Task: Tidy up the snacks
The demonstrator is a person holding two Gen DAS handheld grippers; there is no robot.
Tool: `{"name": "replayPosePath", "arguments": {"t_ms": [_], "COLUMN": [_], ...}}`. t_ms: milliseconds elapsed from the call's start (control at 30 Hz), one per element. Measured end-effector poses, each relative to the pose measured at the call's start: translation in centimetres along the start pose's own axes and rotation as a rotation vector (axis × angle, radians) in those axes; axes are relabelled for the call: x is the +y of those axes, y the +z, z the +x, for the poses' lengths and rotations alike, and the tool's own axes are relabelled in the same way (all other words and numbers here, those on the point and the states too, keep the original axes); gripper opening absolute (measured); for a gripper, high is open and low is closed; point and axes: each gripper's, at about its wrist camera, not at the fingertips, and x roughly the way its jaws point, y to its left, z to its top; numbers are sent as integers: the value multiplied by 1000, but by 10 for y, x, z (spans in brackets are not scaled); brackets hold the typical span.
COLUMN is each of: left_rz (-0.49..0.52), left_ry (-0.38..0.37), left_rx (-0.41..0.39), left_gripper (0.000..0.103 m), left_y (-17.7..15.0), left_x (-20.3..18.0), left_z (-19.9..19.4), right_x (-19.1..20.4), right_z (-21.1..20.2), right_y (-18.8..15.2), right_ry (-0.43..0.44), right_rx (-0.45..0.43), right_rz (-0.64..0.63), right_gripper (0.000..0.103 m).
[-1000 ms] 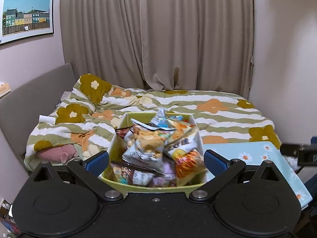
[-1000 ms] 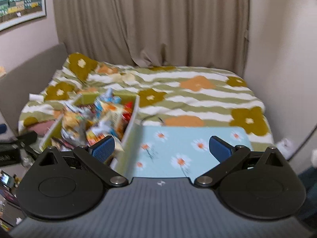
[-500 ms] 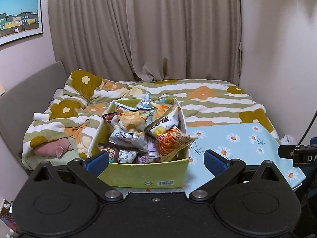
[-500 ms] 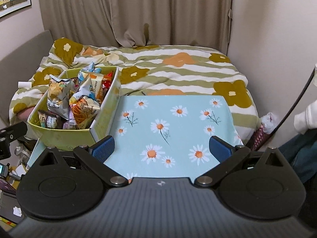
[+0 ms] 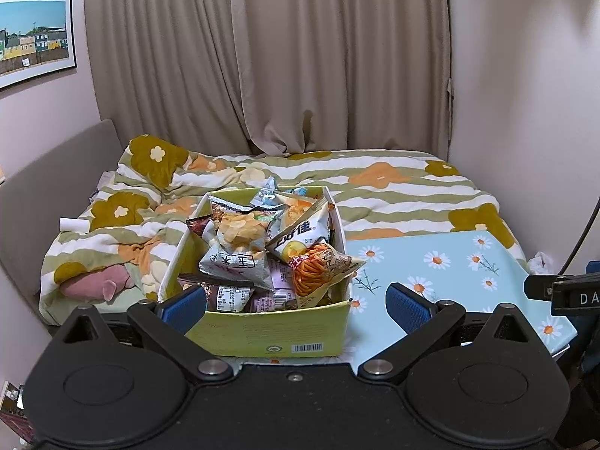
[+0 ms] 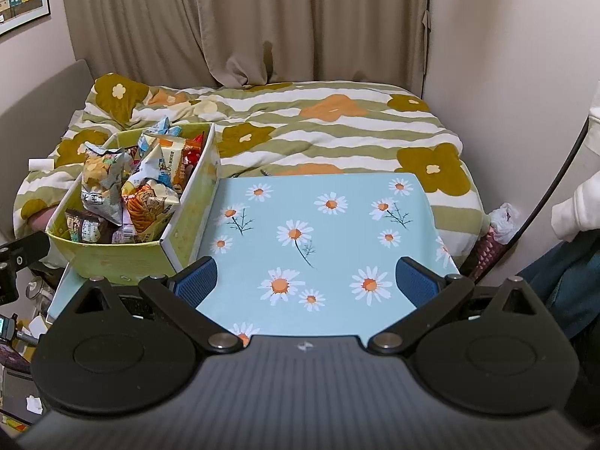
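Left wrist view looks straight at a green box (image 5: 270, 332) heaped with snacks (image 5: 240, 240); the box sits at the left end of a daisy-print table (image 5: 450, 262), its near wall with the barcode facing the camera; the left gripper (image 5: 296, 303) is spread wide and holds nothing, its blue pads (image 5: 407, 305) flanking the box's near wall without clearly touching it; among the bags, a grey chip bag lies on top at the middle, an orange noodle bag (image 5: 322, 268) leans over the right rim, dark wrappers lie at the front. Right wrist view has the box (image 6: 112, 255) off to the left; the right gripper (image 6: 305, 281) is likewise spread and empty, hovering over the bare table (image 6: 337, 217), well apart from the box; behind the table lies a bed with a striped flower quilt (image 6: 337, 127); beige curtains (image 6: 243, 22) hang behind it; a framed picture (image 5: 35, 37) is on the left wall.
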Motion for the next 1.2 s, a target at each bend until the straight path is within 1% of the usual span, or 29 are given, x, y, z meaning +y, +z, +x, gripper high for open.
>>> {"name": "replayPosePath", "arguments": {"t_ms": [1200], "left_rz": [-7], "left_ry": [0], "left_rx": [-2], "left_gripper": [103], "left_y": [3], "left_x": [6], "left_z": [3], "right_x": [0], "right_z": [3], "right_y": [7], "right_ry": [-4], "right_rx": [0], "right_rz": [2], "right_gripper": [103]}}
